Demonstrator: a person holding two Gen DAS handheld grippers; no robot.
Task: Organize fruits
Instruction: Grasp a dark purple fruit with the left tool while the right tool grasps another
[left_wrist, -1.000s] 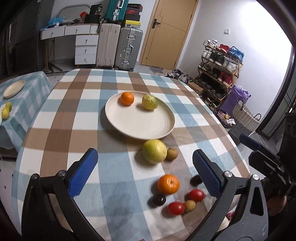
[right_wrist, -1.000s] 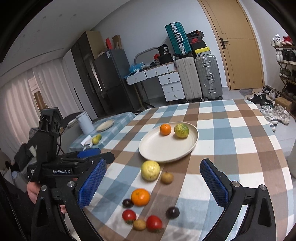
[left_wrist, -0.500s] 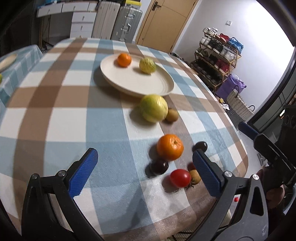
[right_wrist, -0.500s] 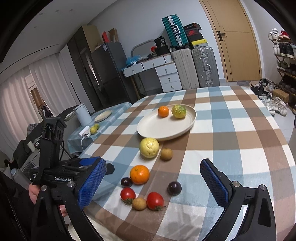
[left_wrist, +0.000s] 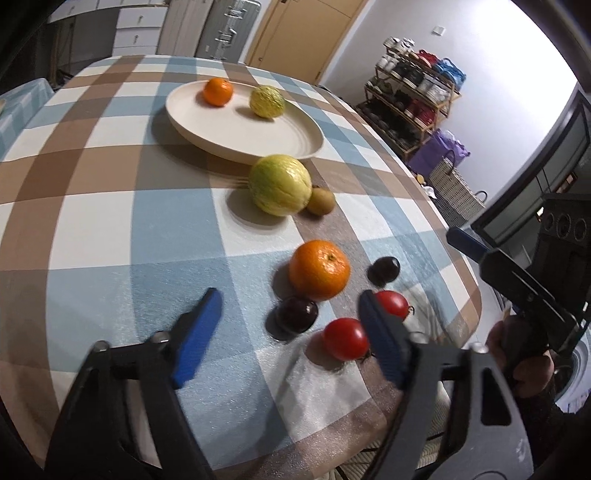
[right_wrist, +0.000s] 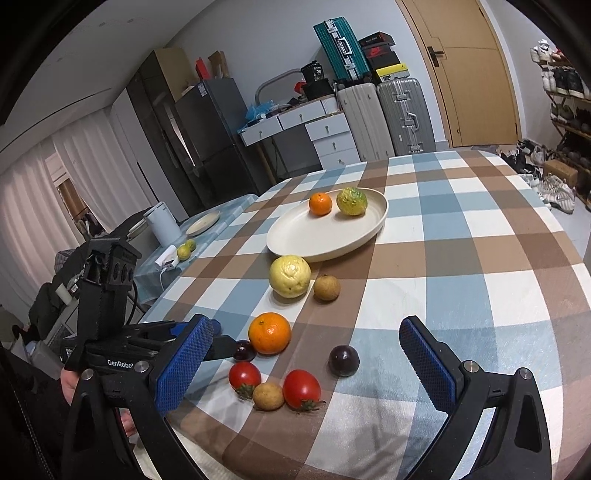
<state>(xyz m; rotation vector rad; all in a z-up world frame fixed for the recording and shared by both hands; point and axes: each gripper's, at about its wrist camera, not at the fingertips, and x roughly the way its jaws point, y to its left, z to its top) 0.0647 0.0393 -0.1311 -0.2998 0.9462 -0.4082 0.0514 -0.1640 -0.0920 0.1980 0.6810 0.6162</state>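
Note:
My left gripper (left_wrist: 290, 306) hangs low over the checked tablecloth, its jaws closing around a dark plum (left_wrist: 297, 314) that lies between them, with the pads clear of it. Just beyond sit an orange (left_wrist: 319, 269), two red tomatoes (left_wrist: 346, 339) and a second plum (left_wrist: 384, 269). Farther back a big yellow-green citrus (left_wrist: 279, 184) touches a small brown fruit (left_wrist: 321, 201). The cream plate (left_wrist: 295, 144) holds a small orange (left_wrist: 218, 91) and a citrus (left_wrist: 266, 101). My right gripper (right_wrist: 303, 325) stands wide open and empty above the tomatoes (right_wrist: 301, 387).
The table's near edge (right_wrist: 332, 454) runs just below the fruit cluster. A lower side table (right_wrist: 221, 218) at the left carries a plate, a kettle and two small fruits. Suitcases (right_wrist: 402, 114), drawers and a door stand behind; a shoe rack (left_wrist: 413, 96) is at the right.
Both grippers have come down and closer to the fruit cluster. The left jaws have narrowed from wide open, and the dark plum now sits between them.

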